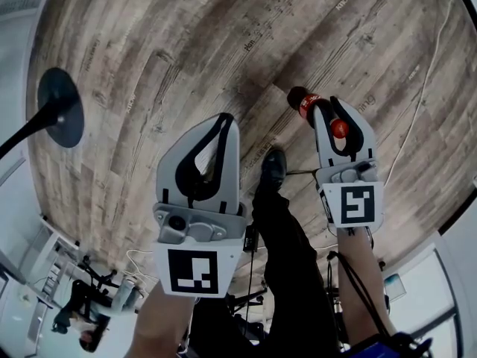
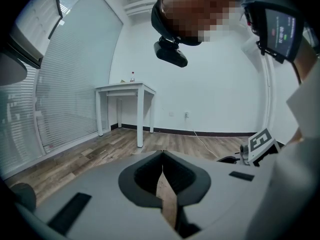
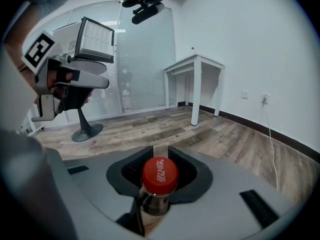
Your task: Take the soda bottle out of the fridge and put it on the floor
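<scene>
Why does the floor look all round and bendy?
Head view: the wide-angle lens bows the planks of the wooden floor into arcs. Left gripper view: the window blinds bulge the same way, and the corners go black. Right gripper view: the soda bottle shows its red cap sharp up close, while the white table leans.

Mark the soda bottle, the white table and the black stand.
soda bottle (image 3: 160, 175): right gripper view, on its red cap.
white table (image 3: 193, 61): right gripper view, on the tabletop.
black stand (image 3: 88, 133): right gripper view, on its round base.
</scene>
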The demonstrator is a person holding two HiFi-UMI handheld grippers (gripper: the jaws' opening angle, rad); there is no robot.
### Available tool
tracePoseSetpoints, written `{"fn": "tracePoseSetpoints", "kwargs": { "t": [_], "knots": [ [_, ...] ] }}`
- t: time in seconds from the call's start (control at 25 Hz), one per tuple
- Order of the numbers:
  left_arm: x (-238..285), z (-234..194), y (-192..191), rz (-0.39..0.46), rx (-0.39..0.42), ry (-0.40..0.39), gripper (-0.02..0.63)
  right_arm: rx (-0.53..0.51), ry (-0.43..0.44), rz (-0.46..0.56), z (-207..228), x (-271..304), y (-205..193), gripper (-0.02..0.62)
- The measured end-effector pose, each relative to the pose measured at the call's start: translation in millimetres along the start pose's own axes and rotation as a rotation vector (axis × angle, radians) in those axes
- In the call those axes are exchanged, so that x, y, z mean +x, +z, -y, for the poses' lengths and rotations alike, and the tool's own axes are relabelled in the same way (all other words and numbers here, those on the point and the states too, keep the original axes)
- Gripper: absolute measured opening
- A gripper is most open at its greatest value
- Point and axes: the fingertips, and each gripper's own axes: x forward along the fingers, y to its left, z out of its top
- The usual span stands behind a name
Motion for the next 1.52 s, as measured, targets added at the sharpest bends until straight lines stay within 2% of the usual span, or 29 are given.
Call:
{"fn": "tracePoseSetpoints", "kwargs": {
  "t": [0.28,1.52],
  "knots": [
    [5,-3,-21,-0.020,0.002,0.002,0.017,0.001,-0.009,-0.002,3,17,-21,0.106],
    [2,-18,-70,-0.079,0.009,0.022,0.017,-0.008,-0.020,-0.129,-4,61,-102,0.110]
  ]
}}
